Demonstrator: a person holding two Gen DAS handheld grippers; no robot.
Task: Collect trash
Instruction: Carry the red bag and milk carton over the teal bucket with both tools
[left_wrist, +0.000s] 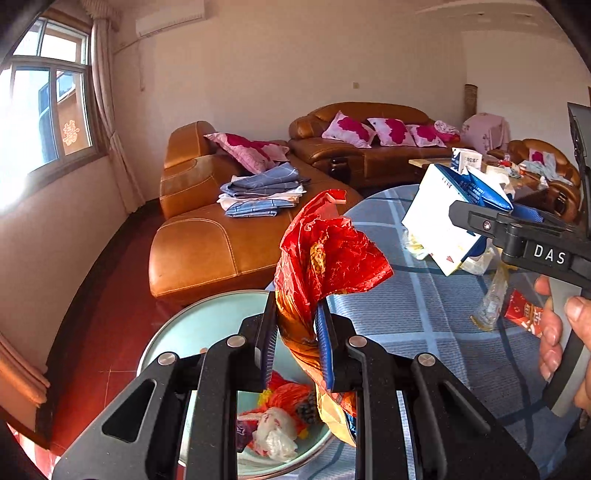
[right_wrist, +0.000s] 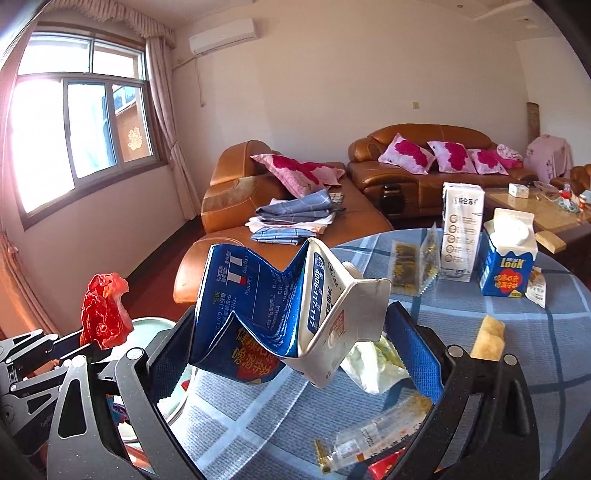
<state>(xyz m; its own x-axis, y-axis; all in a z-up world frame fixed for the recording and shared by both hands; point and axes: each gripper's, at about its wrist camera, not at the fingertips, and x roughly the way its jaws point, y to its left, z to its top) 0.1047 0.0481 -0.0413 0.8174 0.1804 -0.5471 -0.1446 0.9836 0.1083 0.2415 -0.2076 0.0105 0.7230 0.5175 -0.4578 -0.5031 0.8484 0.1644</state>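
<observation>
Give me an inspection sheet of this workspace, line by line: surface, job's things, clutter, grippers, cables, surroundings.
Surface: round table with blue checked cloth.
Job's things: red wrapper and crushed blue carton held aloft; pale green bin below the left gripper already holds wrappers.
Clutter: upright white carton, blue Look carton, clear sachets, crumpled tissue, red packet.
Grippers: left gripper shut on the wrapper; right gripper shut on the carton.
Cables: nothing seen.
Surroundings: brown sofas, folded linens, window.

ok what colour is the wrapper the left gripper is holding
Red shading into orange, crinkled wrapper pinched in the left gripper; it shows best in the left wrist view.
</observation>
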